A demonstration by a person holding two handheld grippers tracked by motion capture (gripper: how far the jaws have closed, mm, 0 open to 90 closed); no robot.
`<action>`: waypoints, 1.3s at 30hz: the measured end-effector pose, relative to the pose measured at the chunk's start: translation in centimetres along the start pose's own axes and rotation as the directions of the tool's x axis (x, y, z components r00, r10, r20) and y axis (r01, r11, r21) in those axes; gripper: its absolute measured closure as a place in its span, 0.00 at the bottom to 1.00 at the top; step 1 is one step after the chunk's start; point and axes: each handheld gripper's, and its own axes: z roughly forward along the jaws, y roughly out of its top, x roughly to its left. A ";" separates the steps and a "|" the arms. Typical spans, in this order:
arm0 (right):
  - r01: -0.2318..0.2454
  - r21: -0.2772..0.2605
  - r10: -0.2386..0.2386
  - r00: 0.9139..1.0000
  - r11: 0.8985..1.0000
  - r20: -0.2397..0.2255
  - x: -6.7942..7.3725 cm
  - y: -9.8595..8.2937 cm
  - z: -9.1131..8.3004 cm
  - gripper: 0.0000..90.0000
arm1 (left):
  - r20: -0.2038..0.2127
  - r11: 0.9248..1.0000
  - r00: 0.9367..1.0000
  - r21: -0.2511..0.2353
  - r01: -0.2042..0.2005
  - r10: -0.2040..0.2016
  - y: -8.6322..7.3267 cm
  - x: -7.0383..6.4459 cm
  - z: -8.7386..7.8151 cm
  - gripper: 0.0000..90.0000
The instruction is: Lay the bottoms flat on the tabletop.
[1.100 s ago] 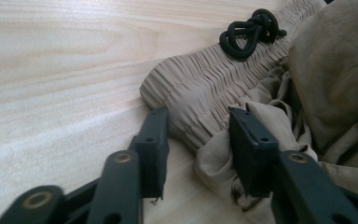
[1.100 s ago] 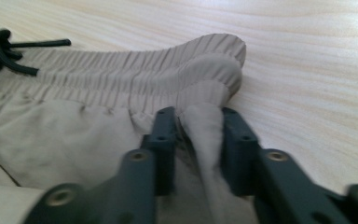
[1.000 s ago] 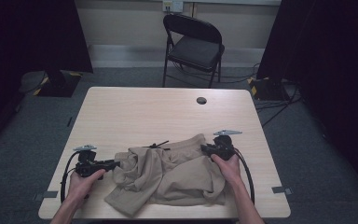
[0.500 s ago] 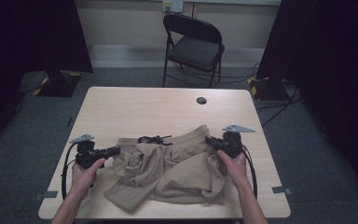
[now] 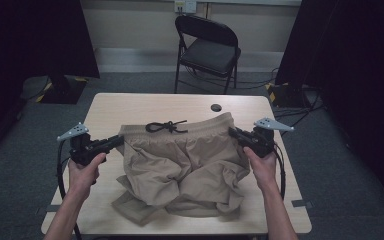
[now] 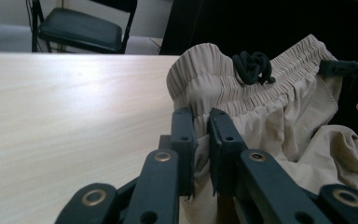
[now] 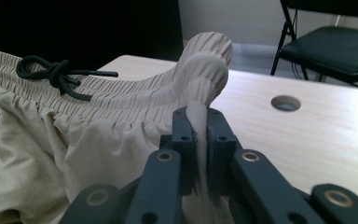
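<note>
A pair of beige shorts (image 5: 185, 165) with an elastic waistband and a black drawstring (image 5: 166, 126) hangs stretched between my two grippers over the wooden table (image 5: 130, 107). My left gripper (image 5: 116, 142) is shut on the waistband's left end, and in the left gripper view its jaws (image 6: 200, 140) pinch the gathered fabric of the shorts (image 6: 279, 107). My right gripper (image 5: 233, 133) is shut on the waistband's right end; the right gripper view has the fabric (image 7: 98, 135) squeezed between its jaws (image 7: 198, 140). The legs lie crumpled on the table toward me.
A round hole (image 5: 216, 107) sits in the table behind the shorts, also in the right gripper view as the hole (image 7: 285, 102). A black folding chair (image 5: 207, 50) stands beyond the far edge. Dark curtains flank the room.
Both grippers have moved apart and away from me, lifting the waistband and pulling it taut; the shorts have spread out from a bunched heap.
</note>
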 end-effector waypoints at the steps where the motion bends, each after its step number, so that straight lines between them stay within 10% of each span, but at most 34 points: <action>1: 0.004 -0.007 -0.004 1.000 1.000 0.003 0.1 0.4 -0.2 0.95 | 0.003 1.000 1.000 -0.006 -0.003 0.003 0.2 -0.1 0.0 0.91; 19: 0.065 -0.112 -0.063 0.998 0.992 0.019 0.8 7.2 -1.1 0.94 | 0.011 0.991 0.997 -0.111 -0.074 0.076 7.8 -0.9 -0.7 0.91; 31: 0.083 -0.110 -0.082 0.997 0.990 0.014 1.5 8.2 -0.2 0.94 | 0.018 0.995 0.998 -0.086 -0.056 0.057 7.4 -0.3 0.2 0.91; 39: 0.080 -0.102 -0.077 0.997 0.992 0.032 0.3 10.0 1.0 0.94 | 0.011 0.992 0.998 -0.115 -0.059 0.061 10.6 0.6 0.4 0.91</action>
